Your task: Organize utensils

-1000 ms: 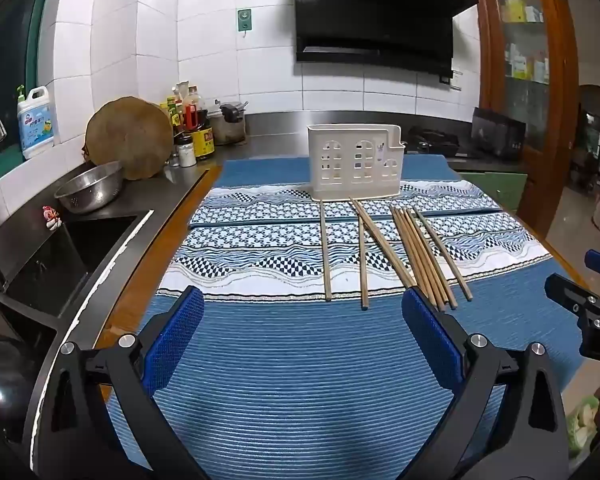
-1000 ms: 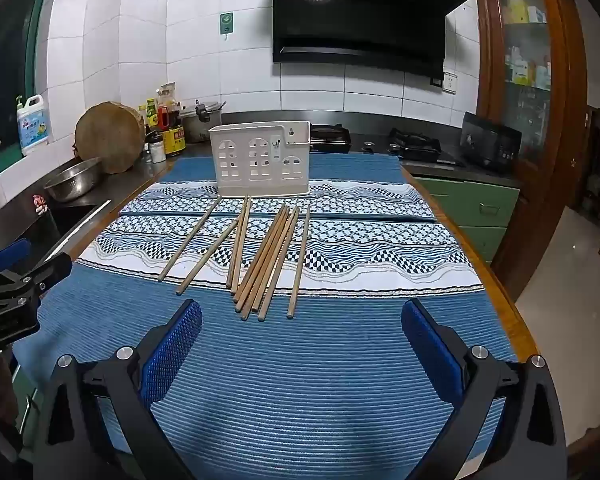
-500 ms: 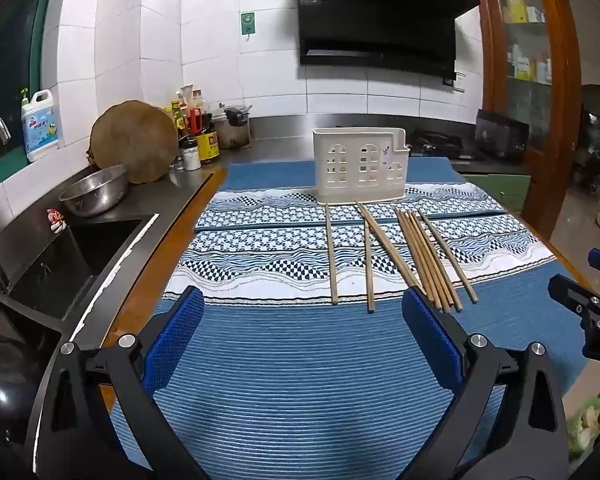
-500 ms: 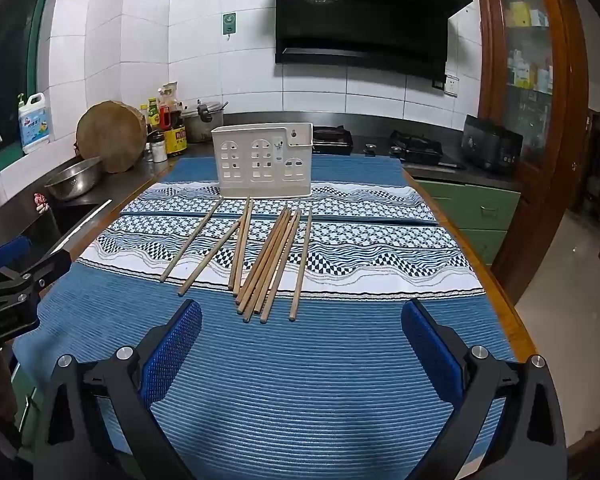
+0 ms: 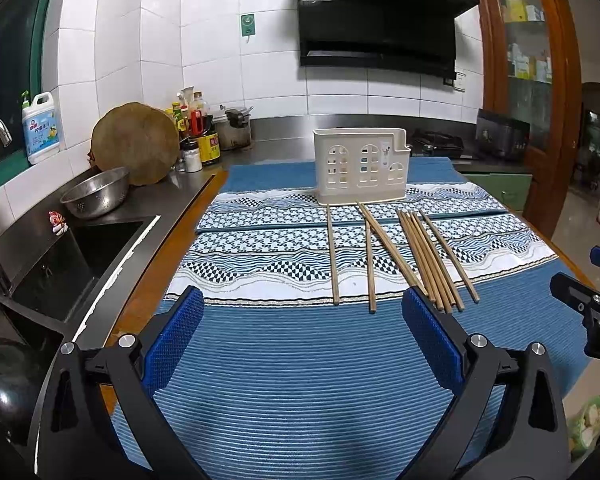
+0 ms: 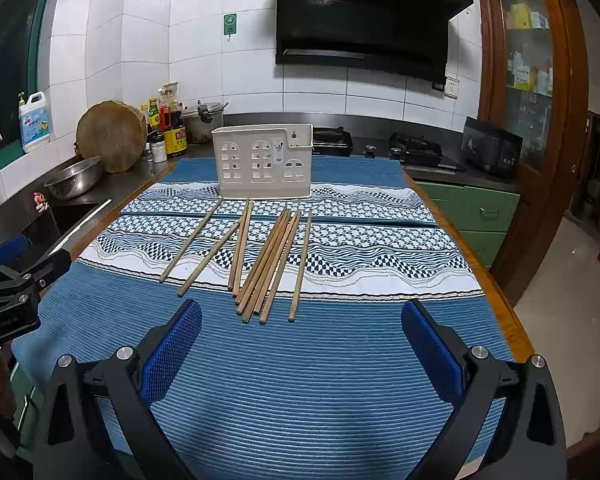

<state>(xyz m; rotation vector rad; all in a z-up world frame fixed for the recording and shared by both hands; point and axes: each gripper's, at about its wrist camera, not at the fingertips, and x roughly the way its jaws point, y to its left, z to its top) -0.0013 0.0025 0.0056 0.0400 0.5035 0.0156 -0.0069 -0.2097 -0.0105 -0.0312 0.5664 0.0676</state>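
Note:
Several wooden chopsticks (image 5: 420,256) (image 6: 266,264) lie side by side on the patterned band of a blue table mat (image 5: 292,360) (image 6: 320,360). Behind them stands a cream utensil holder (image 5: 362,166) (image 6: 264,162) with window-shaped cut-outs, upright and with nothing visible inside. My left gripper (image 5: 302,340) hovers open over the plain blue part of the mat, short of the chopsticks' near ends. My right gripper (image 6: 300,344) is open too, just in front of the chopstick tips. Each gripper shows at the edge of the other's view, and nothing is held.
A sink (image 5: 72,256) and steel bowl (image 5: 96,196) lie left of the table, with a round wooden board (image 5: 136,142), a detergent jug (image 5: 40,128) and sauce bottles (image 5: 196,136) behind. A gas hob (image 6: 416,148) and wooden cabinet (image 6: 532,80) stand at the right.
Both grippers have drifted slightly forward and up toward the chopsticks. Both stay open, and the chopsticks and holder have not moved.

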